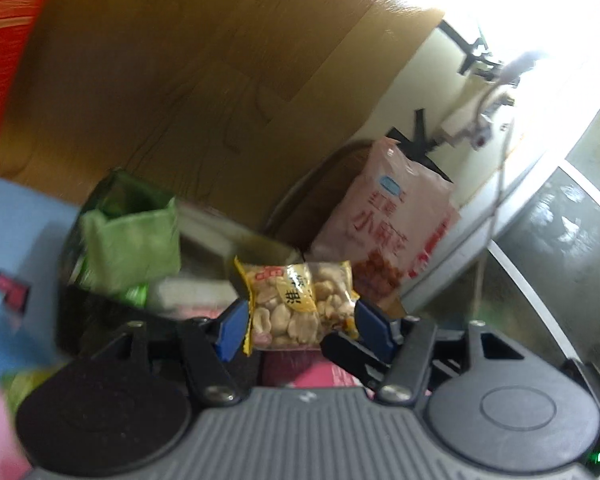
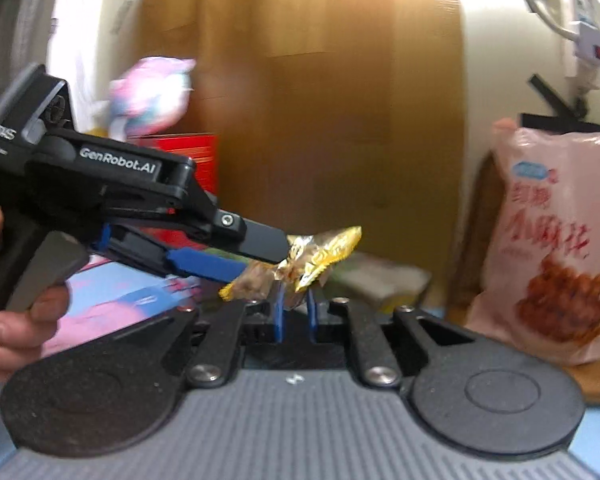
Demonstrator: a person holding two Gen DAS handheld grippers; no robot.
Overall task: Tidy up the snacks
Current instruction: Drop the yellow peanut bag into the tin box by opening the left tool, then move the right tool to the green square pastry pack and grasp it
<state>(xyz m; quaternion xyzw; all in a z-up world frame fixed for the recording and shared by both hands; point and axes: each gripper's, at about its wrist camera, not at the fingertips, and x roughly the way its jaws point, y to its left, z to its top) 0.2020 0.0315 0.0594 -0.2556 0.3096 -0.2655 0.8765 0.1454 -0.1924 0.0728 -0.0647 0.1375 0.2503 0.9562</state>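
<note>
The left claw grips a small yellow-edged peanut packet, lifted in mid-air, by both side edges, its blue fingers pressed against it. "GenRobot.AI" is printed on its body. The right claw is narrowed to a slim gap below the same packet; whether it pinches the wrapper is unclear. A pink snack bag with red Chinese lettering stands close on the right, a green packet left, wooden panelling behind.
</note>
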